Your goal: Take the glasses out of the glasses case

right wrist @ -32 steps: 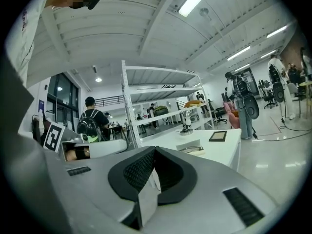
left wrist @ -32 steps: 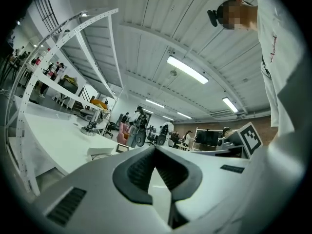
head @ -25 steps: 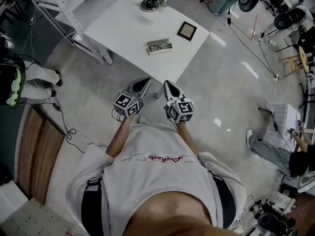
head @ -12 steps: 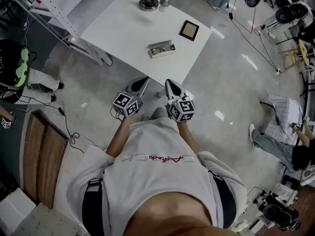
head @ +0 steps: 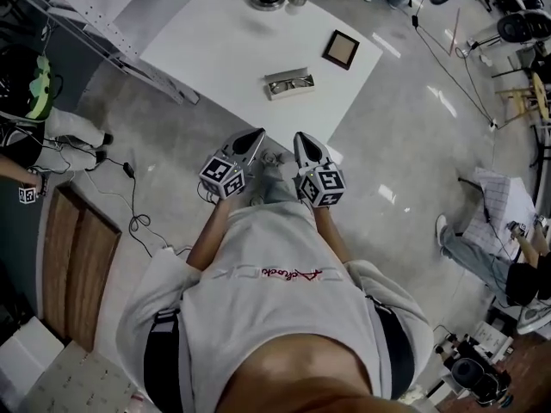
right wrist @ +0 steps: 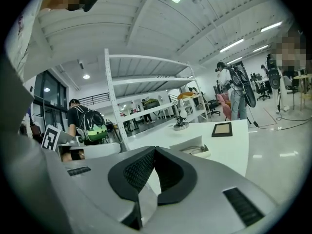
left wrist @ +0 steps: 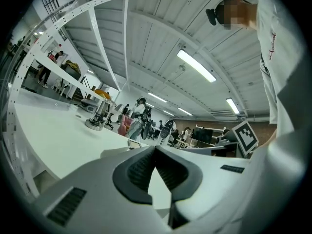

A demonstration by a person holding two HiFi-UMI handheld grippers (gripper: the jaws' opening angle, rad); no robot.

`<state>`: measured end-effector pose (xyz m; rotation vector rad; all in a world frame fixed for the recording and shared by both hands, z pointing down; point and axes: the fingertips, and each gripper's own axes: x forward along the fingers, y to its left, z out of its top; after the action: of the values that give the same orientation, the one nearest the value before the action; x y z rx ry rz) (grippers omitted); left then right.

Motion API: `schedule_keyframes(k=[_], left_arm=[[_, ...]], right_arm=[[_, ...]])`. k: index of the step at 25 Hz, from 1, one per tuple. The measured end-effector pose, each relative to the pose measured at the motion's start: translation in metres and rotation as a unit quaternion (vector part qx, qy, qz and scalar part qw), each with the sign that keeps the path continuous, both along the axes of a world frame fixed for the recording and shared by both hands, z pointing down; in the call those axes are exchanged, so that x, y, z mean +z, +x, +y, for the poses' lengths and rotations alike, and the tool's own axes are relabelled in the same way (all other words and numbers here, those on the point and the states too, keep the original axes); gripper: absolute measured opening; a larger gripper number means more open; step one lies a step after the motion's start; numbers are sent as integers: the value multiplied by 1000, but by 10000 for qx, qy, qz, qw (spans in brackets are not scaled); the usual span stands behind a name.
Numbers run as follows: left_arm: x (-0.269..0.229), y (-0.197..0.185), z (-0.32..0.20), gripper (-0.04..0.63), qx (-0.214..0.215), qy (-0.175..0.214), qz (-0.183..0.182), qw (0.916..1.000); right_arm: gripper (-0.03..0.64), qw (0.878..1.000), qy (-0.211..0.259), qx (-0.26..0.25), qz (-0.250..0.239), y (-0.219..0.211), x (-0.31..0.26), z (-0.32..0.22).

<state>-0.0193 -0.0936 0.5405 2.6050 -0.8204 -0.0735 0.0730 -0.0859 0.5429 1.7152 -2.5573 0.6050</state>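
Your left claw and right claw are both closed and empty, side by side just short of the table. The glasses case lies open on it, well apart from both.

The table is white, the glasses case silvery, the shirt white with red lettering.

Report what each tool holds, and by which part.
Nothing. Left tool and right tool are both shut and empty; the glasses case lies on the table.
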Motion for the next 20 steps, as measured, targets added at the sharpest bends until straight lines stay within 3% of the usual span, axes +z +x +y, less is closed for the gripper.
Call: schedule_keyframes(k=[11, 20], left_arm=[[6, 17, -67, -5, -68, -178, -3, 9998], [0, 32, -113, -5, -179, -154, -223, 9995]], right_arm=[[34, 9999, -85, -132, 1, 15, 3, -68], [34, 9996, -71, -273, -84, 32, 0, -120]])
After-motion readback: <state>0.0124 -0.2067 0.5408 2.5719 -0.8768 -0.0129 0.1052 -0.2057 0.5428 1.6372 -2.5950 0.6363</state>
